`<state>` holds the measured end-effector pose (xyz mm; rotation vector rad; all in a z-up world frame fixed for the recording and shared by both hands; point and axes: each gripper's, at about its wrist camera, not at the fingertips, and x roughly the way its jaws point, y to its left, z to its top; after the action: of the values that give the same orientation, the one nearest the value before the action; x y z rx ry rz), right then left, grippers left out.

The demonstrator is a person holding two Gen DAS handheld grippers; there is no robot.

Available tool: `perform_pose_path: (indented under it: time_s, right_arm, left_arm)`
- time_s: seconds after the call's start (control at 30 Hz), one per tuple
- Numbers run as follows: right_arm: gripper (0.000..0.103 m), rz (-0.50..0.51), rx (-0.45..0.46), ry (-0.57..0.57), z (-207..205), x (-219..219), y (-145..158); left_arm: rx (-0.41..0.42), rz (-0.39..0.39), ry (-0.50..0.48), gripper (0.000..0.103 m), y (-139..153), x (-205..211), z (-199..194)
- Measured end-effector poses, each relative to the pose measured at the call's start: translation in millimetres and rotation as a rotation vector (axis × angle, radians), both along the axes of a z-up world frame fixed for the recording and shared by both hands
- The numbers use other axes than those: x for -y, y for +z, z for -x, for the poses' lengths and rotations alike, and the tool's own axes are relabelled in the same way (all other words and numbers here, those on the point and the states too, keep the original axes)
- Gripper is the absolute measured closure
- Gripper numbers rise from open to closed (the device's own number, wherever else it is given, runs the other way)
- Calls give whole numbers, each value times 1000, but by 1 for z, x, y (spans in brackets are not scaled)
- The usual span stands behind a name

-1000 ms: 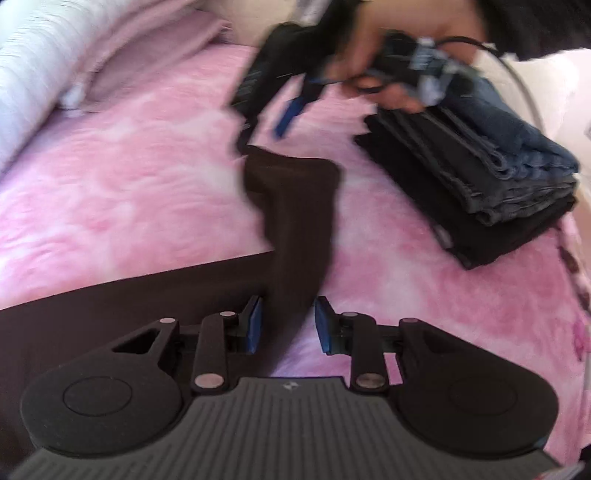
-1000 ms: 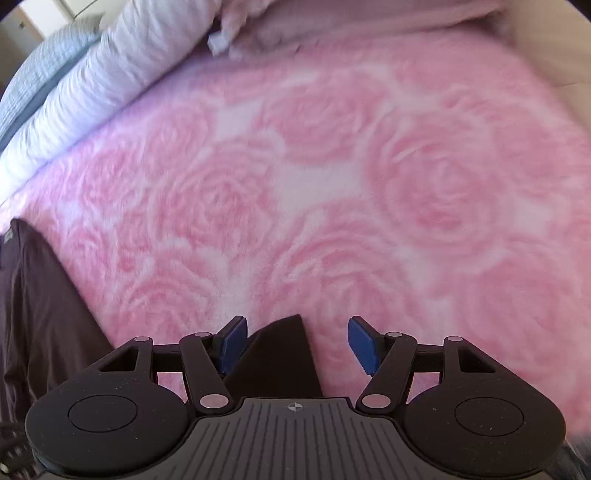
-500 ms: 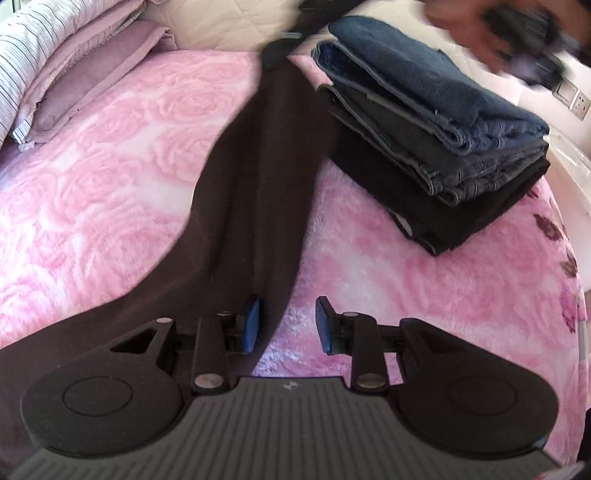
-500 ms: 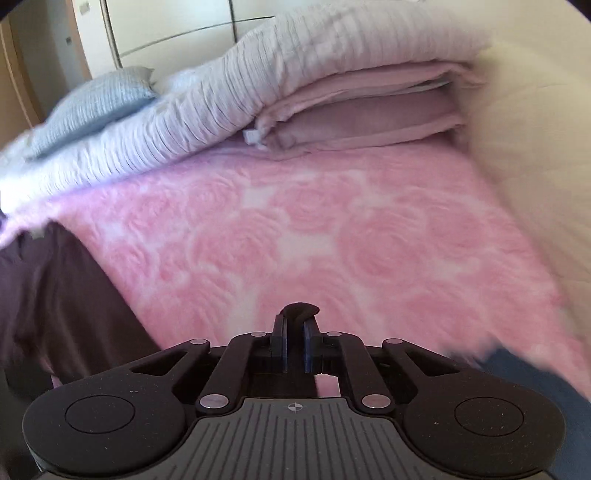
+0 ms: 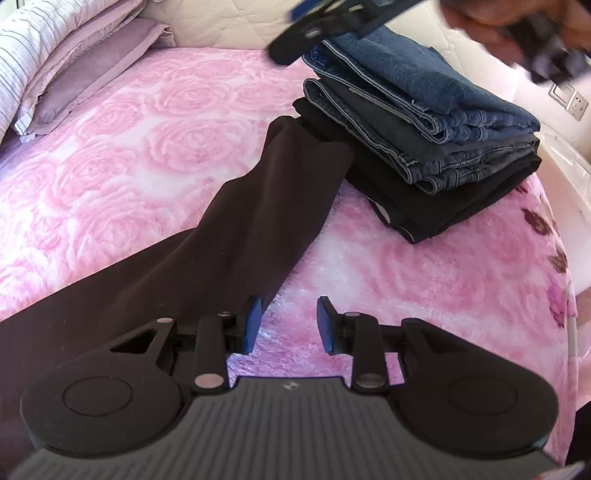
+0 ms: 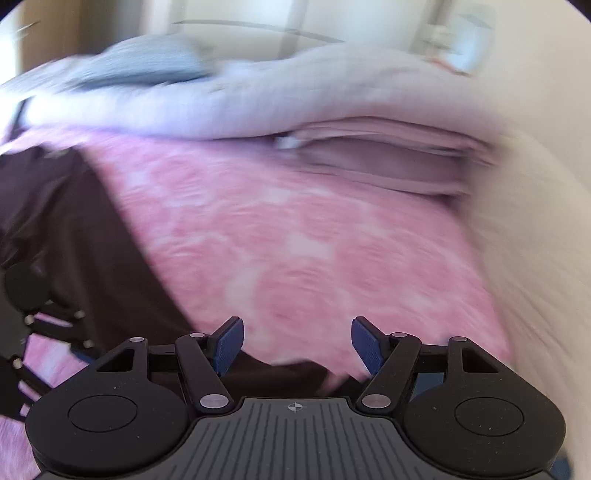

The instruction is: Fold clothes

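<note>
A dark brown garment [image 5: 258, 206] lies on the pink rose blanket [image 5: 110, 166], one long leg stretched flat with its end against a stack of folded jeans [image 5: 424, 129]. My left gripper [image 5: 289, 314] hovers low at the leg's right edge, open, with only blanket between its pads. My right gripper [image 5: 317, 22], held by a hand [image 5: 480, 18], is blurred above the stack. In the right wrist view, the right gripper [image 6: 297, 339] is opening, with nothing between its jaws. The brown garment [image 6: 74, 229] lies below and to its left.
Folded pink pillows [image 5: 74, 66] and a striped white duvet [image 6: 258, 92] line the far side of the bed. A cream padded headboard [image 5: 221, 18] stands behind the stack. A wall socket [image 5: 569, 99] shows at the right.
The right gripper shut on the leg's end, drew the leg out straight toward the jeans stack, then let go and rose. The leg now lies flat. My left gripper hardly moved.
</note>
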<state>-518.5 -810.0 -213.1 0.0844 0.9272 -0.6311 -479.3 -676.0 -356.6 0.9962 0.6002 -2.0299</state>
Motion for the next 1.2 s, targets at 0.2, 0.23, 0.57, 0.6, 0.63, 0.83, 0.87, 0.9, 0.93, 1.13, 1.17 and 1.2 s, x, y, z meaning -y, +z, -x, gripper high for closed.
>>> perform_pose_path:
  time_s: [0.2, 0.23, 0.57, 0.6, 0.63, 0.83, 0.87, 0.9, 0.93, 1.13, 1.17, 1.2]
  right_arm:
    - [35, -260, -279, 258, -57, 62, -54]
    - [35, -299, -331, 286, -63, 69, -64]
    - [97, -505, -405, 206, -59, 115, -89]
    - [96, -466, -367, 139, -53, 122, -81]
    - [96, -424, -330, 80, -46, 127, -72]
    - [95, -268, -223, 71, -24, 86, -29]
    - [94, -251, -216, 102, -22, 67, -27]
    - [83, -230, -212, 136, -21, 45, -26]
    - [72, -212, -221, 168, -21, 24, -29]
    - [30, -70, -338, 318, -15, -79, -75]
    - [30, -40, -359, 326, -14, -88, -85]
    - [30, -16, -376, 332, -12, -96, -95]
  left_arm:
    - [4, 3, 45, 75, -6, -5, -3]
    - [5, 4, 51, 75, -8, -5, -3]
    - [-30, 19, 117, 75, -8, -10, -9]
    - [-33, 25, 124, 75, -6, -11, -11]
    - [-30, 28, 130, 75, -4, -12, -14]
    - [109, 81, 161, 75, 4, -28, -34]
    - [141, 96, 156, 75, 4, -31, -38]
    - [176, 110, 153, 75, 5, -34, -42]
    - [214, 125, 151, 74, 5, -38, -47]
    - [528, 203, 203, 74, 4, -64, -99]
    - [564, 193, 203, 74, 1, -66, -108]
    - [597, 183, 197, 73, -2, -67, -116]
